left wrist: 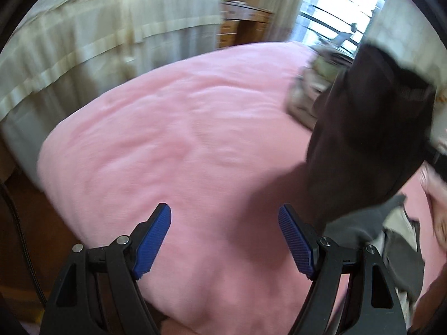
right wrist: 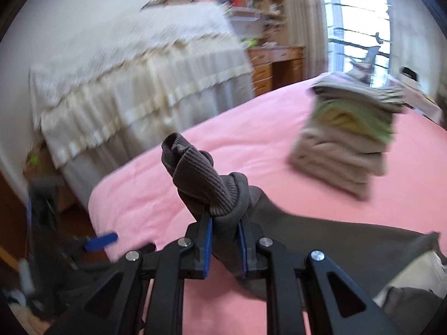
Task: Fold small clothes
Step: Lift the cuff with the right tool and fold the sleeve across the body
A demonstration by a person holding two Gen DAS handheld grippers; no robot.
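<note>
Gripping a bunched ribbed cuff, the right claw (right wrist: 225,224) has its blue pads pressed against both sides of the dark brown garment (right wrist: 206,178). Cuff sticks up past the fingertips; the rest of the cloth trails off to the right and down onto the pink bed (right wrist: 156,173). Judgement: held by one end so the piece can be lifted clear and shaken or laid out flat for folding.

Left claw (left wrist: 225,240) stands wide apart, nothing between its pads, hovering over bare pink cover near the bed's near-left corner. Judgement: kept ready to take a second corner of the garment. In the left wrist view the garment hangs as a dark sheet at right, lifted off the bed.

More unfolded grey and pale cloth (left wrist: 396,237) lies at the near right edge, partly under the hanging piece.

Open room: the middle of the bed is bare and wide, good for laying out. The left edge drops off to wooden floor (left wrist: 19,223); a dark cable runs there.

Farther, toward the far right corner of the bed, a stack of folded clothes (right wrist: 349,145) sits upright, well apart from the held garment. Judgement: finished pieces; a swing of loose cloth could topple it.

Beyond the bed: a cream pleated cover (right wrist: 134,78), wooden drawers (right wrist: 276,61), bright window (right wrist: 360,11). Both views are motion-blurred.
</note>
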